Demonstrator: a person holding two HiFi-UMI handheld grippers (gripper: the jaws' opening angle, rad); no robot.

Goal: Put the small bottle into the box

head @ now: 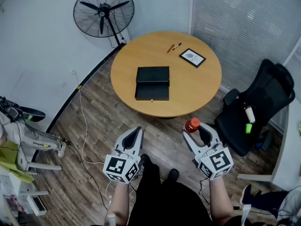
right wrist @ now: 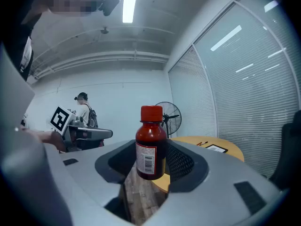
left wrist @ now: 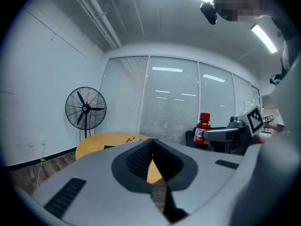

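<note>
The right gripper (head: 196, 128) clamps the bottle (right wrist: 151, 145) low between its fingers; the left gripper (head: 137, 132) is closed, empty. Carried to the box (head: 152, 83), the bottle could tilt and slip.

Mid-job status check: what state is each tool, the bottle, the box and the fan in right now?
left tool: shut, nothing in it.
right tool: shut on the small bottle.
small bottle: upright, red cap on, held clear of the table.
box: on the round table, looks open with its lid folded back.
fan: standing, blades look still.
</note>
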